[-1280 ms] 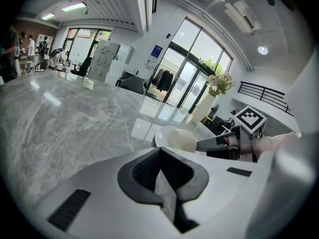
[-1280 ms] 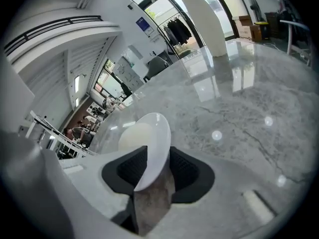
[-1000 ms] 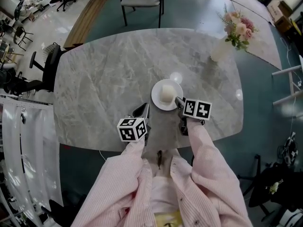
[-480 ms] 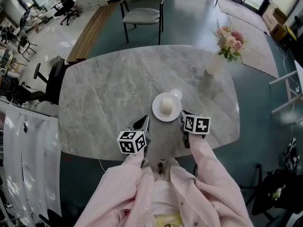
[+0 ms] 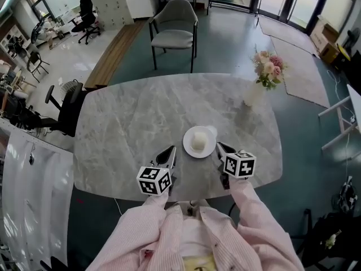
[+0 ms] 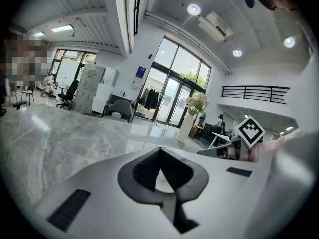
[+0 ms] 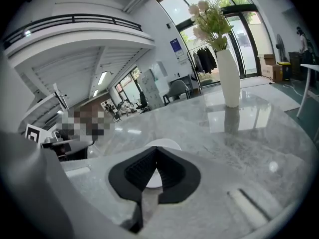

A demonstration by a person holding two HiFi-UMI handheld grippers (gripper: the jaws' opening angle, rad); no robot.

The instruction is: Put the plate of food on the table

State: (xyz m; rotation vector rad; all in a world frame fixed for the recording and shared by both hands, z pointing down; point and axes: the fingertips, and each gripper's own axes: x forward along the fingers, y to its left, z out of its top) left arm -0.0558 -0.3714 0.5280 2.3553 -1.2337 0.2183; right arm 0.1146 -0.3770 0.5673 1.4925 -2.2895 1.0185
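Note:
A white plate (image 5: 199,142) with a pale block of food (image 5: 198,140) rests on the grey marble table (image 5: 135,123), near its front edge. My right gripper (image 5: 220,147) is just right of the plate, jaws shut and empty, a small gap off the rim. My left gripper (image 5: 171,151) is to the plate's left, also shut with nothing in it. In the right gripper view the plate's rim (image 7: 164,143) shows just beyond the closed jaws (image 7: 156,151). In the left gripper view the shut jaws (image 6: 159,151) point across the tabletop.
A white vase of pink flowers (image 5: 256,89) stands at the table's far right, also in the right gripper view (image 7: 228,78). A grey chair (image 5: 175,27) stands beyond the far edge. The table's front edge runs close under both grippers.
My right gripper has come off the plate's rim and drawn back a little toward me. The plate stays on the table. The head view has tilted up and shows more of the room.

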